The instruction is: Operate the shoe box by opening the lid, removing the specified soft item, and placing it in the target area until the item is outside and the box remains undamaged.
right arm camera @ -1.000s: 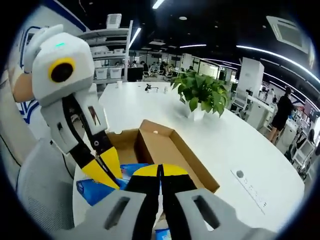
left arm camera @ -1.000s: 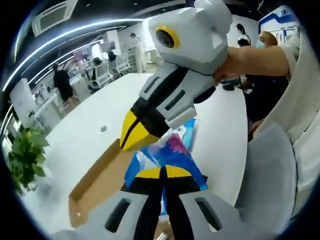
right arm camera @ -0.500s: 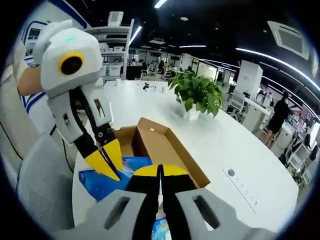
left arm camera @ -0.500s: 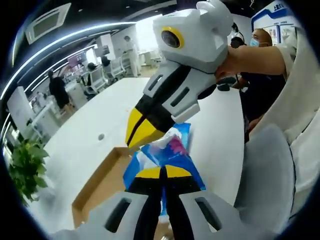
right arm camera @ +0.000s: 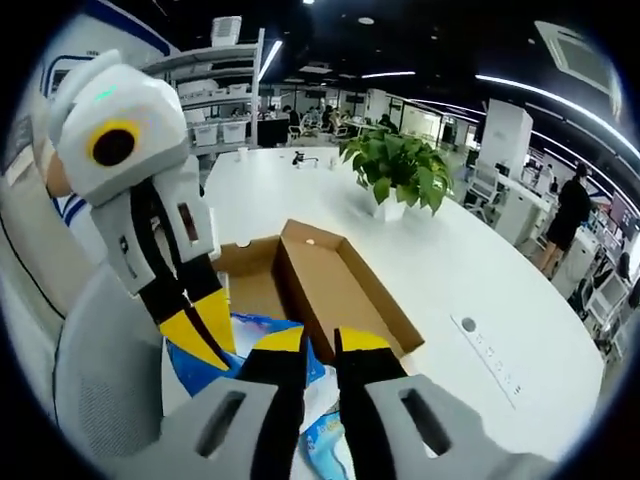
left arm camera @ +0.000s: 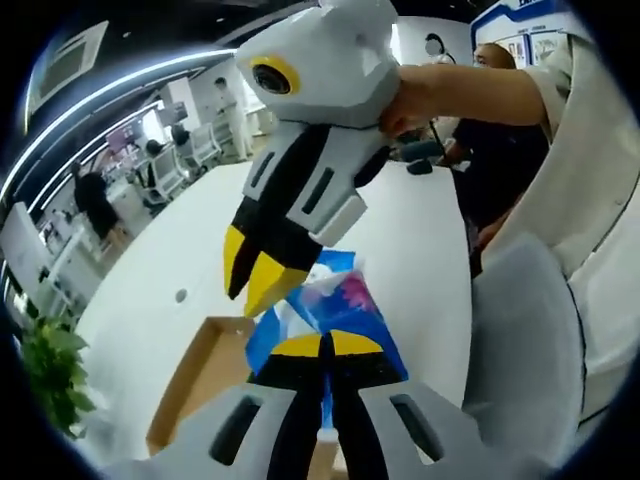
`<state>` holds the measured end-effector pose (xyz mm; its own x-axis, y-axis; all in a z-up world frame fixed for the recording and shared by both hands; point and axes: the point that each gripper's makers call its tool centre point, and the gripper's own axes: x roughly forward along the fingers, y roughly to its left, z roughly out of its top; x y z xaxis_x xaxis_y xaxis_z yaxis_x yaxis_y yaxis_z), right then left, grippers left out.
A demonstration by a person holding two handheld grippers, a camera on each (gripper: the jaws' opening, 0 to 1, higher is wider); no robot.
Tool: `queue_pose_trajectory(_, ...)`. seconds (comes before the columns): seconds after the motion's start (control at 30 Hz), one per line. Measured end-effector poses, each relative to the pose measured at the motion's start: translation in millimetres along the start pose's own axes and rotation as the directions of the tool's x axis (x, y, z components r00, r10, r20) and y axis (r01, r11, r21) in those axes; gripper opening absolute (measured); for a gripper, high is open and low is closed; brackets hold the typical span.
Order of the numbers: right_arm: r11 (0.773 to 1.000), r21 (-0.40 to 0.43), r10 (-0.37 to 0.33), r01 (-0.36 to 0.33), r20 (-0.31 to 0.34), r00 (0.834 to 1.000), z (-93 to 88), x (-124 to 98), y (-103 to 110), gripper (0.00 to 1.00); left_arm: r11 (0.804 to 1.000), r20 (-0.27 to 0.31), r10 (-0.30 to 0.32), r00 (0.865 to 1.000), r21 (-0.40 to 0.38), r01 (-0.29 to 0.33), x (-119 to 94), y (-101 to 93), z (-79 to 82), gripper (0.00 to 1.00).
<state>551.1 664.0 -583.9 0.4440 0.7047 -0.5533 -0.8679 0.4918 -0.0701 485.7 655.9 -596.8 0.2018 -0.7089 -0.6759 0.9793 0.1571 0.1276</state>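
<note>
Room: an open office with long ceiling light strips; people (left arm camera: 95, 200) stand well off among the desks, and shelving with bins (right arm camera: 215, 95) lines the far wall.
Table: the big white table (right arm camera: 450, 270) carries everything; a small round grommet (left arm camera: 181, 295) is set in its top and a power strip (right arm camera: 490, 345) lies near its edge.
Chair: a grey chair back (left arm camera: 525, 340) sits close against my side, between me and the table edge.
Plant: a leafy potted plant (right arm camera: 395, 175) stands beyond the box, well apart from it.
Shoe box: the brown cardboard shoe box (right arm camera: 335, 290) lies open on the table with its lid folded out flat beside it.
Soft item: the blue printed soft pack (left arm camera: 335, 310) is up out of the box, hanging between my two tools (it blocks part of the box from the left gripper view).
My left gripper (left arm camera: 326, 345): jaws pressed together on the pack's plastic.
My right gripper (right arm camera: 320, 345): jaws a narrow slit apart, with the pack's film just beneath them; I cannot tell whether they pinch it.
</note>
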Motion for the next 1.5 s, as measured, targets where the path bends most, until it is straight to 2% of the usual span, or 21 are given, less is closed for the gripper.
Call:
queue_pose_trajectory(0.13, 0.999, 0.021, 0.047, -0.046, -0.044, 0.998, -9.3, -2.7, 4.0, 0.12, 0.999, -0.005, -0.031, 0.999, 0.031, 0.032, 4.3, -7.9, 5.4, 0.0)
queue_pose_trajectory(0.37, 0.995, 0.054, 0.09, -0.085, -0.112, 0.99, -24.8, -7.6, 4.6, 0.14, 0.994, -0.007, -0.075, 0.997, 0.082, 0.076, 12.7, -19.7, 19.5, 0.0)
queue_pose_trajectory(0.5, 0.993, 0.052, 0.116, -0.108, -0.194, 0.974, -40.6, -12.4, 6.4, 0.14, 0.99, -0.012, -0.097, 0.995, 0.104, 0.098, 18.3, -26.2, 24.9, 0.0)
queue_pose_trajectory(0.63, 0.989, 0.066, 0.146, -0.134, -0.247, 0.958, -51.7, -17.2, 12.4, 0.08, 0.984, -0.03, -0.119, 0.992, 0.13, 0.122, 26.1, -33.3, 26.3, 0.0)
queue_pose_trajectory(0.8, 0.992, 0.053, 0.129, -0.118, -0.34, 0.932, -73.2, -19.1, 10.9, 0.01, 0.978, -0.043, -0.139, 0.989, 0.152, 0.144, 33.4, -38.7, 29.0, 0.0)
queue_pose_trajectory(0.9, 0.99, 0.068, 0.138, -0.121, -0.351, 0.926, -77.7, -20.6, 11.6, 0.0, 0.975, -0.048, -0.149, 0.988, 0.161, 0.155, 38.0, -41.3, 31.0, 0.0)
queue_pose_trajectory(1.07, 0.992, 0.06, 0.122, -0.108, -0.353, 0.928, -81.3, -26.6, 8.4, 0.0, 0.975, -0.054, -0.153, 0.987, 0.156, 0.159, 45.9, -40.6, 33.0, 0.0)
queue_pose_trajectory(1.5, 0.999, 0.037, 0.017, -0.006, -0.302, 0.953, -91.6, -57.6, -26.2, 0.0, 0.982, -0.03, -0.161, 0.987, 0.096, 0.163, 71.2, -31.6, 56.4, 0.0)
